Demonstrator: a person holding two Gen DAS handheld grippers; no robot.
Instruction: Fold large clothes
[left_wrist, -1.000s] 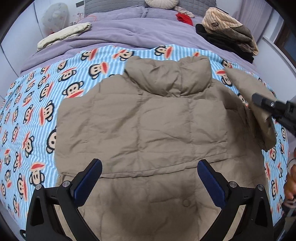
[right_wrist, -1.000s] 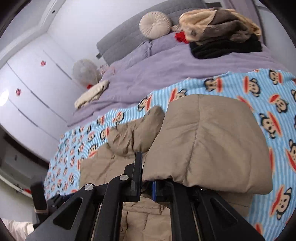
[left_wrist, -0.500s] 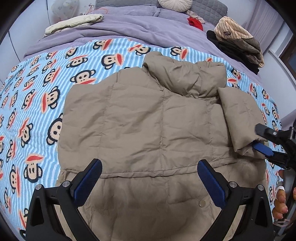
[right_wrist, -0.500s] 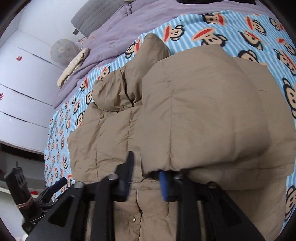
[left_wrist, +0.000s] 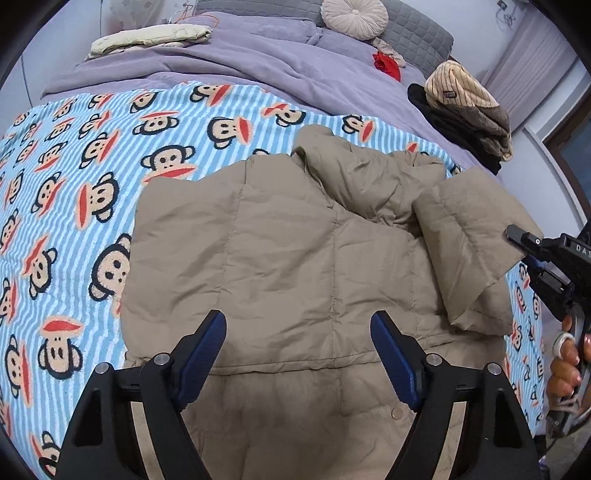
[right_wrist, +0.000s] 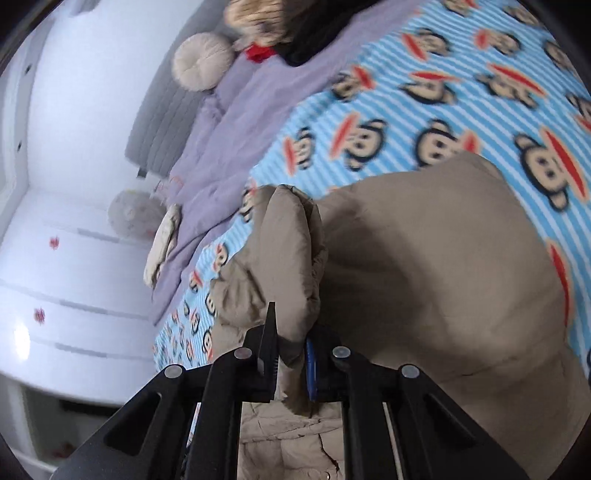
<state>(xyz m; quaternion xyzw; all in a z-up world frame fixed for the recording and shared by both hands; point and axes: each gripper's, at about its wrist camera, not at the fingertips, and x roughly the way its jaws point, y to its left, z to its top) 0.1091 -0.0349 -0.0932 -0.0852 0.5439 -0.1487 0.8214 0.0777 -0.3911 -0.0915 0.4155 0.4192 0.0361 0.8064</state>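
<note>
A tan quilted puffer jacket (left_wrist: 295, 251) lies back-up on the monkey-print blanket (left_wrist: 74, 192), collar toward the headboard. Its right sleeve (left_wrist: 465, 240) is folded over the body. My left gripper (left_wrist: 299, 354) hovers open and empty above the jacket's lower back. My right gripper (left_wrist: 532, 258) is at the sleeve's cuff edge on the right; in the right wrist view the right gripper (right_wrist: 290, 354) has its jaws a little apart with the tan jacket fabric (right_wrist: 424, 277) between them.
A purple duvet (left_wrist: 258, 66) covers the far half of the bed. A pile of brown, black and striped clothes (left_wrist: 469, 114) sits at far right, a cream folded item (left_wrist: 147, 37) at far left, a round cushion (left_wrist: 354, 18) by the grey headboard. White cabinets (right_wrist: 74, 277) stand beyond.
The right gripper carried the sleeve inward and laid it across the jacket's right side; its jaws have parted slightly. The left gripper moved closer over the jacket, still open.
</note>
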